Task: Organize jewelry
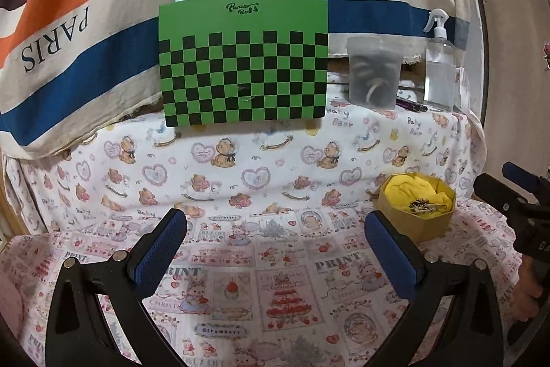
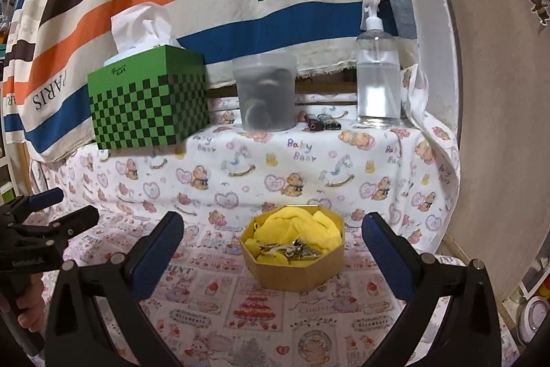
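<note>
Tangling into one indistinct metallic heap, the jewelry [image 2: 287,250] lies on yellow cloth [image 2: 302,222] inside the octagonal box [image 2: 295,274]; both the left gripper [image 1: 275,250] and right gripper [image 2: 273,251] gape empty.

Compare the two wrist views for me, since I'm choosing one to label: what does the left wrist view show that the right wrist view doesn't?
Only the left wrist view shows the left gripper head-on, open, and the tissue box front-on. Only the right wrist view shows the right gripper head-on, open, the box's side face, and small dark items beside the frosted cup. Both show the octagonal box with yellow cloth and jewelry, the spray bottle, and the printed tablecloth.
</note>
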A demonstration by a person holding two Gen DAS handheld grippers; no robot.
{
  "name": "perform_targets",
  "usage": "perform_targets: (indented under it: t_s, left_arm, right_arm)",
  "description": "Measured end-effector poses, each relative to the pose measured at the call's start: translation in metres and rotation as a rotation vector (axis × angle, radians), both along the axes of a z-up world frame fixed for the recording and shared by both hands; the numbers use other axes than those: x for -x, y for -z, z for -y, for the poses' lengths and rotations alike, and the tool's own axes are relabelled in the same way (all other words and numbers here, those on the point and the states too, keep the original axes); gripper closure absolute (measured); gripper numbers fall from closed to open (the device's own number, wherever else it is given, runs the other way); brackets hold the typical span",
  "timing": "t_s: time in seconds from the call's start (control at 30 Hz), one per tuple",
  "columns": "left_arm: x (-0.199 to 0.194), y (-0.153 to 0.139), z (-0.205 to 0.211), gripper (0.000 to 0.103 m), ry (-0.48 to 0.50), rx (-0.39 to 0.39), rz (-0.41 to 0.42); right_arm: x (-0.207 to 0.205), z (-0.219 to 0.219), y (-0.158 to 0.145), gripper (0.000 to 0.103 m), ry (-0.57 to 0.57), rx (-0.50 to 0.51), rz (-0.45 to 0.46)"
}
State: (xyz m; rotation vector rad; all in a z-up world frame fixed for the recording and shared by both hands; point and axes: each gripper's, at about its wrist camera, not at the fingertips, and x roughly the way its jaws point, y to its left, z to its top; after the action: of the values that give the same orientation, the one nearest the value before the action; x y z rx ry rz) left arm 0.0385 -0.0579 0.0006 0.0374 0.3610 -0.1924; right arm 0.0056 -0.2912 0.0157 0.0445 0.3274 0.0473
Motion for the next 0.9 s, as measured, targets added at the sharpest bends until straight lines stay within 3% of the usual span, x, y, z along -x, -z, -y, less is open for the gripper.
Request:
perform_targets:
  t_s: [0.53,0.9]
  left_arm:
    - [0.0038,0.0036,-0.0077,0.0,-0.079,0.013,0.059]
    - [-0.0009,0.0047,-0.0085,0.0,-0.081,0.017,0.031]
  right_arm:
    - [-0.0018,-0.0053,0.006,0.0,0.038,0.046,-0.013]
    - [-0.0021,-0.005,0.0061,0.0,0.038,0.044,-0.016]
